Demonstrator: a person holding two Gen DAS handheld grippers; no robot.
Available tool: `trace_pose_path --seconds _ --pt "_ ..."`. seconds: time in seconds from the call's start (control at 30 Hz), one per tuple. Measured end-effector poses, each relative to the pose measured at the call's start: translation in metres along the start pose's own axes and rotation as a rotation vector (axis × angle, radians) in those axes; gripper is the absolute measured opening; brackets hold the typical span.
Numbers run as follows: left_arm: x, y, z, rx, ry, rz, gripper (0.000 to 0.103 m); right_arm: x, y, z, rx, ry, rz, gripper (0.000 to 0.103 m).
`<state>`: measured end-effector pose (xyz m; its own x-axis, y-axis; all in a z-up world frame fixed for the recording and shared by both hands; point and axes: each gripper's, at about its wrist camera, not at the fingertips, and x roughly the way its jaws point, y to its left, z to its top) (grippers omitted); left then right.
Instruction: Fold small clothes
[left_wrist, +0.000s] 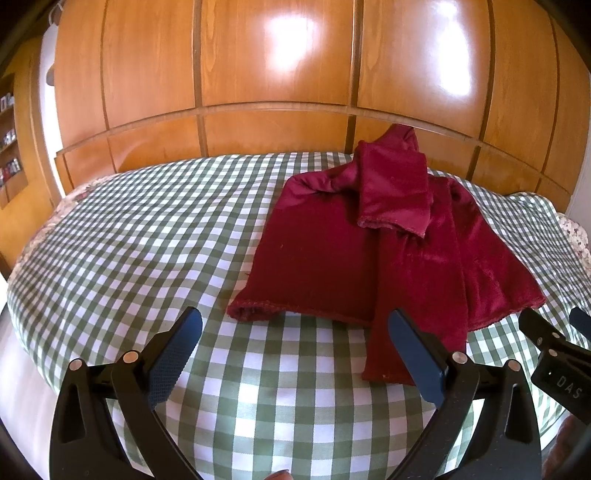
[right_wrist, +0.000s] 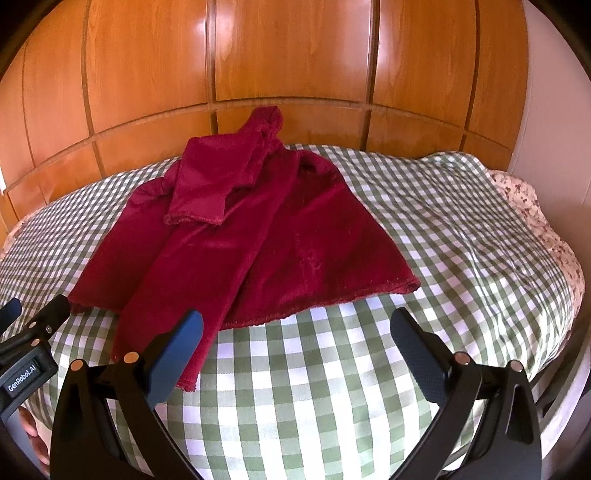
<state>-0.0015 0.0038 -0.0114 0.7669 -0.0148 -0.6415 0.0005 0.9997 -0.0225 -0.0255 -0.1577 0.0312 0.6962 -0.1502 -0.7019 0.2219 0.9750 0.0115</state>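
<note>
A dark red velvet garment (left_wrist: 369, 251) lies spread on the green-and-white checked bedcover (left_wrist: 147, 229), with one sleeve folded across its upper part and a long strip reaching toward me. It also shows in the right wrist view (right_wrist: 258, 240). My left gripper (left_wrist: 295, 332) is open and empty, just short of the garment's near hem, its right finger beside the long strip. My right gripper (right_wrist: 295, 332) is open and empty in front of the hem. Each gripper shows at the edge of the other's view: the right gripper (left_wrist: 554, 332) and the left gripper (right_wrist: 35, 314).
A tall glossy wooden panelled wall (left_wrist: 277, 74) rises right behind the bed. A floral sheet (right_wrist: 535, 221) shows at the bed's right edge. Shelves (left_wrist: 7, 140) stand at the far left. The checked bedcover (right_wrist: 461, 240) stretches to both sides of the garment.
</note>
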Motion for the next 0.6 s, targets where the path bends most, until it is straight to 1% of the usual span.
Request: trace_pose_path --seconds 0.17,0.33,0.5,0.6 --pt "0.001 0.0023 0.0003 0.002 -0.003 0.016 0.1 0.0028 0.002 -0.003 -0.003 0.019 0.029 0.101" --pt "-0.0019 0.0048 0.0006 0.003 -0.012 0.025 0.1 -0.0004 0.0051 -0.0041 -0.002 0.015 0.06 0.101" --pt "-0.0031 0.0061 -0.0003 0.005 -0.011 0.022 0.1 -0.0014 0.003 -0.0052 0.02 0.027 0.124 0.101" --pt "-0.0025 0.0063 -0.0003 0.003 -0.007 0.022 0.1 0.0003 0.0036 -0.0064 0.03 0.043 0.18 0.1"
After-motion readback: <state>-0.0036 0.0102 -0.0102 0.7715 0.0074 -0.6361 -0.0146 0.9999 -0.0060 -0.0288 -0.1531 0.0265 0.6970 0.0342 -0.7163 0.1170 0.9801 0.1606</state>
